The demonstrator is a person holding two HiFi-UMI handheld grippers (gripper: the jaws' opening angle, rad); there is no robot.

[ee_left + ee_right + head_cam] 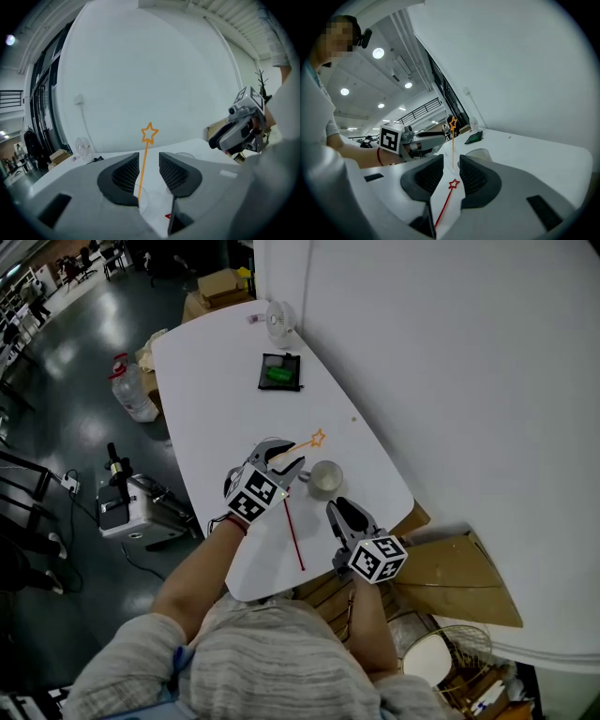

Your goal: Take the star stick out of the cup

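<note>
The orange star stick [145, 157] stands near-upright between the parted, non-gripping jaws of the left gripper [149, 161], star above them, long axis across their closing line; the right gripper [451, 161], likewise parted and empty, is farther off.

I am counting two thin star-topped sticks: one orange star stick [317, 438] and one red star stick [293, 535]. I am counting one clear round cup [324, 478], one small white fan [279, 320] and one black pouch [280, 371]. I am holding two grey grippers: left gripper [292, 457] and right gripper [337, 510].

Smooth matt white table [216, 381], translucent glossy plastic cup [325, 478], thin orange plastic star stick [145, 159], glossy dark floor [75, 371]
</note>
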